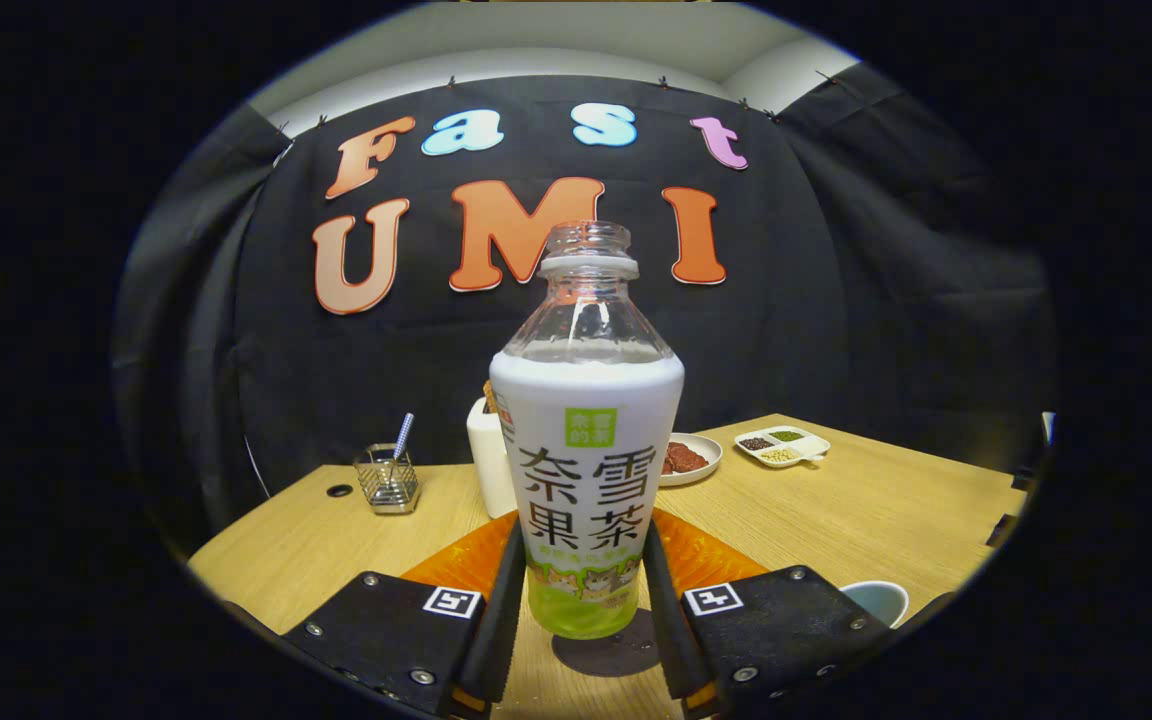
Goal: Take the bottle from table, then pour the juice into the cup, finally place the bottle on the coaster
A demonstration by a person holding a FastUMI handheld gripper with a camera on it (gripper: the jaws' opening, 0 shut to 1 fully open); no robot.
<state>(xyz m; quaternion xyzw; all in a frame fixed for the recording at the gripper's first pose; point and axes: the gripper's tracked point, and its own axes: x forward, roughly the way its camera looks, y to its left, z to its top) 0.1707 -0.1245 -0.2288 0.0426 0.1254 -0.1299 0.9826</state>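
Wooden table (866,510) is stretching before the black-draped booth wall as we are looking along our gripper (581,620); its fingers are pressing both sides of the upright, uncapped bottle (586,440), with the cup (876,598) just beside the right finger.

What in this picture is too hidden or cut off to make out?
- White container behind the bottle: mostly covered by it, so its shape is unclear.
- Cup beside the gripper: partly cut off, contents not visible.
- Dark coaster under the bottle: only part shows between the fingers.
- Divided dish far back: contents too small to identify.
- Orange mat: largely hidden by bottle and gripper.
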